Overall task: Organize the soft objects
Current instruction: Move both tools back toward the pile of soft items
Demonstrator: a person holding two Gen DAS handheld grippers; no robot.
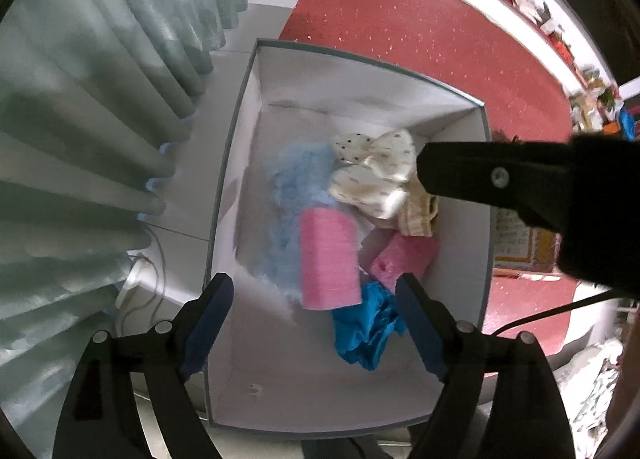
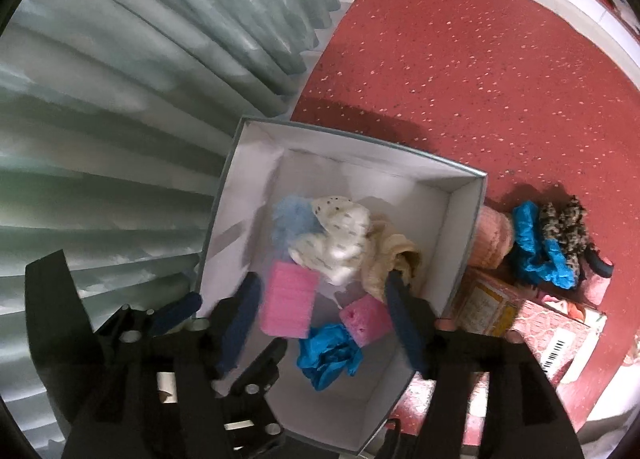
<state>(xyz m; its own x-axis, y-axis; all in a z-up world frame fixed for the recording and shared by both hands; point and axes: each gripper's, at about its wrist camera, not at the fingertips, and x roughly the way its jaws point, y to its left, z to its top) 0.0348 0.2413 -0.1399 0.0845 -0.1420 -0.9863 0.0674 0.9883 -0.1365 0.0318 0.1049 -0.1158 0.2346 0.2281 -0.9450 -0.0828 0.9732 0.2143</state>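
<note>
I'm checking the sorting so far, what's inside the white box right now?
Inside the white box: a fluffy light-blue piece, cream dotted cloth, a beige cloth, two pink sponges and a crumpled blue cloth. Whatever lies beneath the pile is covered.

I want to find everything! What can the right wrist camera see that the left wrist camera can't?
Only the right wrist view shows the soft things waiting on the red carpet: a blue scrunchie and a leopard scrunchie. Only the left wrist view shows white cables by the curtain. Both show the white box holding the pink sponge and blue cloth.
</note>
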